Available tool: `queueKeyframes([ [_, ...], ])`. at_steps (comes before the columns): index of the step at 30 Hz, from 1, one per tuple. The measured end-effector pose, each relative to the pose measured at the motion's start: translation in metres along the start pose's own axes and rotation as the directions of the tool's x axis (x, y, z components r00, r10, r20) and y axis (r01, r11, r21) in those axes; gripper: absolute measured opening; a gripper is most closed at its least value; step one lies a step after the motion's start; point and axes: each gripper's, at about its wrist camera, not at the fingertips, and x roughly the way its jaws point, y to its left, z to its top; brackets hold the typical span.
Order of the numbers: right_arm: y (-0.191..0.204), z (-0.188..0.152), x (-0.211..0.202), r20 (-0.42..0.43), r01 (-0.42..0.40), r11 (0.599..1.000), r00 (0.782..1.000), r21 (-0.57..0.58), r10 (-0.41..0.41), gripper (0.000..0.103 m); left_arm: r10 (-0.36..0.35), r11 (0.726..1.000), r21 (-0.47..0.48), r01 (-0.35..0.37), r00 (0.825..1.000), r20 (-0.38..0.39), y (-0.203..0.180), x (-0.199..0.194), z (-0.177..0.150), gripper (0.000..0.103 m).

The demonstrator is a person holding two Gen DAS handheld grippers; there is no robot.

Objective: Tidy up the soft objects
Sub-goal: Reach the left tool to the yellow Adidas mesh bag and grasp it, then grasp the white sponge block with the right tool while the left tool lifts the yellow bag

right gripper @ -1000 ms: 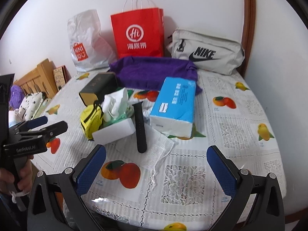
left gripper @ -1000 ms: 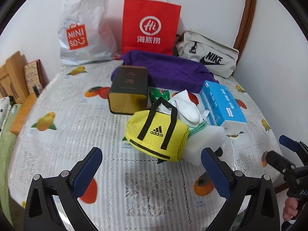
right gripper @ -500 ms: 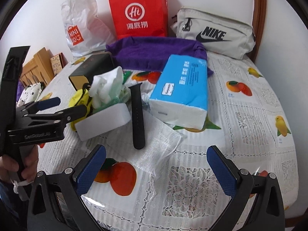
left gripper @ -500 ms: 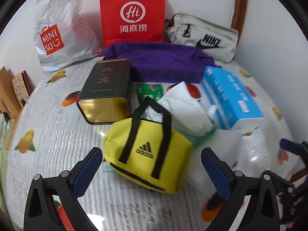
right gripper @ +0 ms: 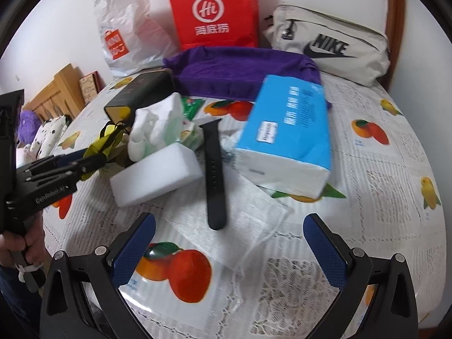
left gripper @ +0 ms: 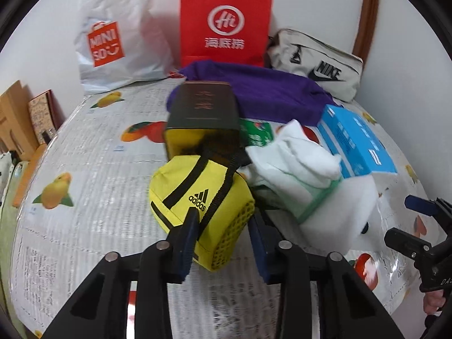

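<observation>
A small yellow bag [left gripper: 180, 186] with black straps lies mid-table in front of a dark tin [left gripper: 203, 107]. My left gripper [left gripper: 223, 220] is closing on the bag's near end, and both pads press into the fabric. Beside the bag are white socks [left gripper: 296, 161], a white sponge block [right gripper: 155, 178], a blue tissue pack [right gripper: 288, 141] and a purple towel [right gripper: 240, 70]. My right gripper [right gripper: 226, 254] hangs open low over a white face mask [right gripper: 254, 226] and touches nothing. A black strap [right gripper: 214, 175] lies across the mask's far edge.
Against the wall stand a white plastic bag [left gripper: 118, 36], a red paper bag [left gripper: 226, 22] and a grey Nike pouch [left gripper: 319, 65]. The round table [right gripper: 381, 197] has a fruit-print cloth. Wooden furniture [right gripper: 59, 90] stands to its left. A hand [right gripper: 25, 243] holds the left gripper.
My left gripper moved forward and down to the yellow bag, and its jaws went from wide apart to pinching the bag's near end. My right gripper sank closer to the mask, still wide.
</observation>
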Motion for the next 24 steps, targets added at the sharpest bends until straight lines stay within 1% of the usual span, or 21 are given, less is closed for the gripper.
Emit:
queueKeyframes([
  [2, 0.007, 0.002, 0.001, 0.004, -0.011, 1.000, 1.000, -0.010, 0.011, 0.103, 0.013, 1.000, 0.002, -0.013, 1.000, -0.001, 0.006, 0.003, -0.001, 0.030],
  [4, 0.014, 0.004, 0.002, 0.004, -0.029, 0.999, 1.000, -0.025, 0.029, 0.103, 0.007, 1.000, -0.018, -0.008, 1.000, -0.004, 0.013, 0.006, -0.001, 0.027],
  [6, 0.020, 0.006, 0.004, 0.010, -0.034, 0.998, 0.999, -0.044, 0.034, 0.103, -0.008, 1.000, -0.024, 0.008, 1.000, -0.004, 0.016, 0.008, -0.001, 0.026],
  [13, 0.037, 0.013, 0.004, 0.054, -0.037, 0.994, 0.998, -0.101, 0.043, 0.103, -0.023, 1.000, -0.019, 0.023, 1.000, -0.008, 0.016, 0.013, -0.002, 0.026],
  [19, 0.055, 0.014, 0.010, 0.077, -0.021, 0.984, 0.996, -0.177, 0.035, 0.103, -0.045, 0.999, -0.029, 0.045, 0.999, -0.014, 0.019, 0.015, -0.002, 0.026],
  [21, 0.062, 0.013, 0.014, 0.079, -0.026, 0.977, 0.996, -0.210, 0.044, 0.103, -0.052, 0.998, -0.030, 0.052, 0.998, -0.016, 0.020, 0.015, -0.001, 0.026],
  [24, 0.071, 0.012, 0.022, 0.079, 0.001, 0.967, 0.997, -0.254, 0.020, 0.103, -0.069, 0.997, -0.041, 0.068, 0.997, -0.020, 0.022, 0.015, 0.000, 0.026],
])
